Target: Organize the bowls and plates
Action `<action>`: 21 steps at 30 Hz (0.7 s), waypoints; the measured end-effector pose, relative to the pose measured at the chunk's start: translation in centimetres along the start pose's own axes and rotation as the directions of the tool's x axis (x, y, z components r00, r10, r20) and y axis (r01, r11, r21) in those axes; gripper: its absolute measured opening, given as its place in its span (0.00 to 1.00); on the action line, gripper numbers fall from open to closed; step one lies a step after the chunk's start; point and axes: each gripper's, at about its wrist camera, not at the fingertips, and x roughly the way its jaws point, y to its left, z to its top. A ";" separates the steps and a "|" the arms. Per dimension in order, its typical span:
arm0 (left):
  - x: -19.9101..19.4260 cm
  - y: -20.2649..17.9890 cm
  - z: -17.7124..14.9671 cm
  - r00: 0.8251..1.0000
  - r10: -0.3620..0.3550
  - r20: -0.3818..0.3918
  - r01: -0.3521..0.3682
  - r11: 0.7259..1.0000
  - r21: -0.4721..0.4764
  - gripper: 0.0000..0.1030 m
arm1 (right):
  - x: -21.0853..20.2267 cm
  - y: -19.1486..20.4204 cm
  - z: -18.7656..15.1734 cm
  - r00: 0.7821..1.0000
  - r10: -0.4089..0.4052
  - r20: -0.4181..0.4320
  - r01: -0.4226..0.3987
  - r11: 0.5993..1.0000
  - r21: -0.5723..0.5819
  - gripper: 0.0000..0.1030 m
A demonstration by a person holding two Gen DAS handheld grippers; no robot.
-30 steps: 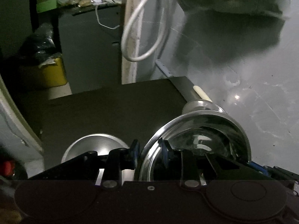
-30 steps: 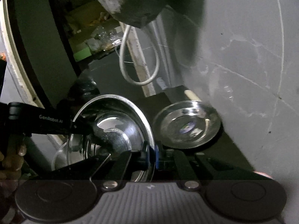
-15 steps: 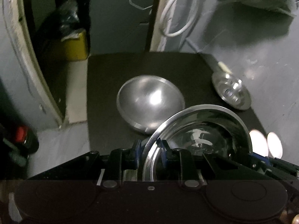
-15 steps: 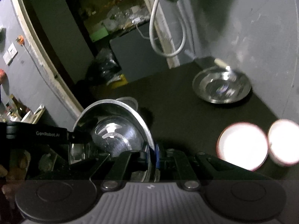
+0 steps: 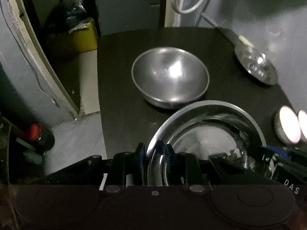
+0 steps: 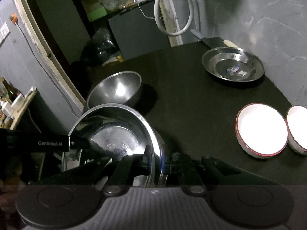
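Lowered toward the matte black table (image 6: pixel 191 115), both claws pinch one polished steel plate (image 5: pixel 207 132) — thin-rimmed, round.

Tilted steel plate (image 5: pixel 207 115) above dark table (image 6: pixel 191 105) (steel bowl (image 5: pixel 170 76) just beyond)

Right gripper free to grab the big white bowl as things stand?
Probably not: the right gripper is shut on the steel plate rim. Path across the table to the white bowl looks open.

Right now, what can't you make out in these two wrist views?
- Held steel plate: lower edge hidden by gripper bodies in both views.
- White bowls: insides blown out by glare.
- Sticker on far steel plate: too small to read.
- Shelf clutter, right view: dark, blurred.
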 end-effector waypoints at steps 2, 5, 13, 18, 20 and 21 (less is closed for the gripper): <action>0.4 0.0 -0.2 1.000 0.008 -0.012 -0.008 1.000 0.005 0.24 | 0.3 0.2 -0.1 1.000 -0.010 -0.009 0.010 1.000 -0.010 0.11; 1.0 -0.1 -0.5 1.000 0.022 -0.022 -0.022 1.000 0.004 0.24 | 0.7 0.4 -0.3 1.000 -0.019 -0.005 0.019 0.999 -0.026 0.11; 1.5 -0.3 -1.2 0.999 0.036 -0.011 -0.036 0.999 0.000 0.24 | 1.5 1.0 -0.2 0.999 -0.027 0.021 0.028 0.997 -0.067 0.22; 0.3 0.1 -2.0 0.999 0.024 0.025 -0.023 0.999 -0.028 0.43 | 0.8 1.0 -0.6 0.998 -0.030 0.048 0.033 0.997 -0.068 0.44; -0.5 0.3 -2.5 0.998 0.022 0.063 -0.020 0.999 -0.042 0.60 | 0.0 1.0 -0.9 0.997 -0.036 0.067 0.040 0.997 -0.067 0.54; -1.1 0.4 -2.8 0.996 0.026 0.090 -0.021 0.998 -0.051 0.71 | -0.5 1.1 -0.9 0.996 -0.035 0.077 0.041 0.997 -0.068 0.59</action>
